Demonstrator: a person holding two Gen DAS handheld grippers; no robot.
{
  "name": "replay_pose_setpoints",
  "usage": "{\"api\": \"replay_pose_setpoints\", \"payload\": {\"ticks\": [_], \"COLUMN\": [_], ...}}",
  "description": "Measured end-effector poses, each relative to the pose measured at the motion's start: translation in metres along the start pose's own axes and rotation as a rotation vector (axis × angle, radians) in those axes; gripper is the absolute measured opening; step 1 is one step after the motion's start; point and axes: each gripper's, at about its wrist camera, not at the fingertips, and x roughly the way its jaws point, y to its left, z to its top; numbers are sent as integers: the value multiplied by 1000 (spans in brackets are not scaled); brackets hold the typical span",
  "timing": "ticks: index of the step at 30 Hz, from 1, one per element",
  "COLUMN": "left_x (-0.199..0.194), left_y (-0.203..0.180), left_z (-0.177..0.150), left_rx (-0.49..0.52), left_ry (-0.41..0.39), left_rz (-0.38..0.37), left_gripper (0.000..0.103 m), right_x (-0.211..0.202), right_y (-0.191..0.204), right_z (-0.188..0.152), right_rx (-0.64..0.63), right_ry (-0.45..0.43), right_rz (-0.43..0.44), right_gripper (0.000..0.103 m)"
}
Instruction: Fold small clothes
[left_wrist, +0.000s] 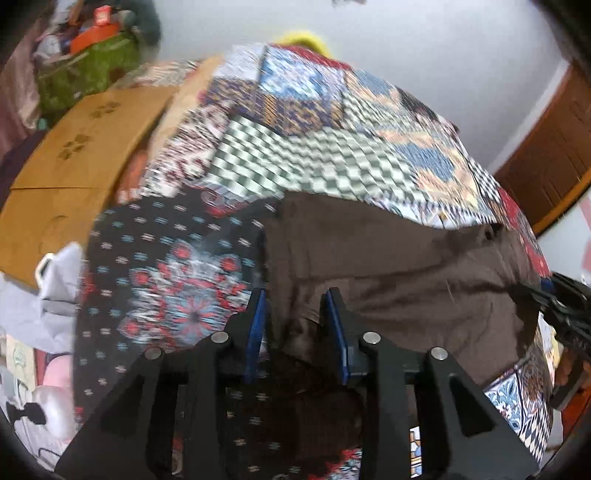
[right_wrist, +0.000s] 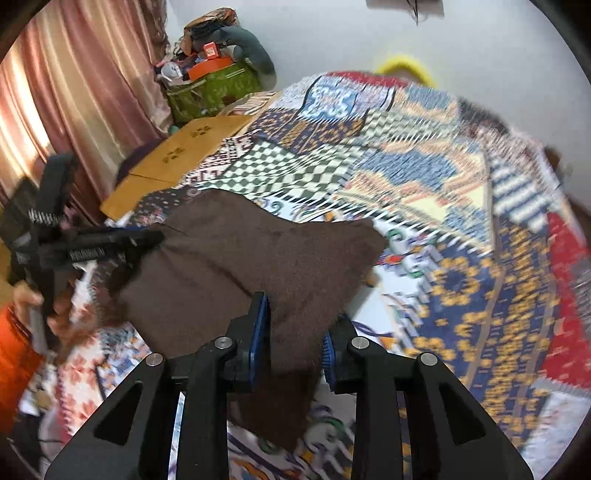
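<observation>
From the left wrist, my left tool (left_wrist: 295, 314) pinches the near edge of the brown cloth (left_wrist: 388, 266), lifted over the patchwork bed cover (left_wrist: 314, 147). From the right wrist, my right tool (right_wrist: 295, 325) grips the cloth's other side (right_wrist: 258, 251), stretched between both.

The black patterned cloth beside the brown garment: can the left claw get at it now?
Probably not yet: the left claw is shut on the brown garment. The black patterned cloth lies uncovered just left of it.
</observation>
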Motion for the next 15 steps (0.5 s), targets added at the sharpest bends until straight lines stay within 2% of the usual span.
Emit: {"api": "replay_pose_setpoints", "payload": {"ticks": [3, 5, 10, 15], "left_x": [-25, -39, -57, -29], "left_y": [4, 0, -34, -61], "left_z": [3, 4, -1, -8], "left_rx": [2, 21, 139, 195], "left_ry": [-60, -85, -110, -52], "left_rz": [20, 11, -25, -44], "left_gripper": [33, 33, 33, 33], "right_x": [-18, -27, -28, 7], "right_y": [8, 13, 28, 43], "right_z": [-2, 1, 16, 25], "right_rx": [-67, -95, -109, -119], "right_ry": [-51, -88, -109, -37], "right_rz": [-81, -95, -5, 68], "right_gripper": [24, 24, 24, 29]}}
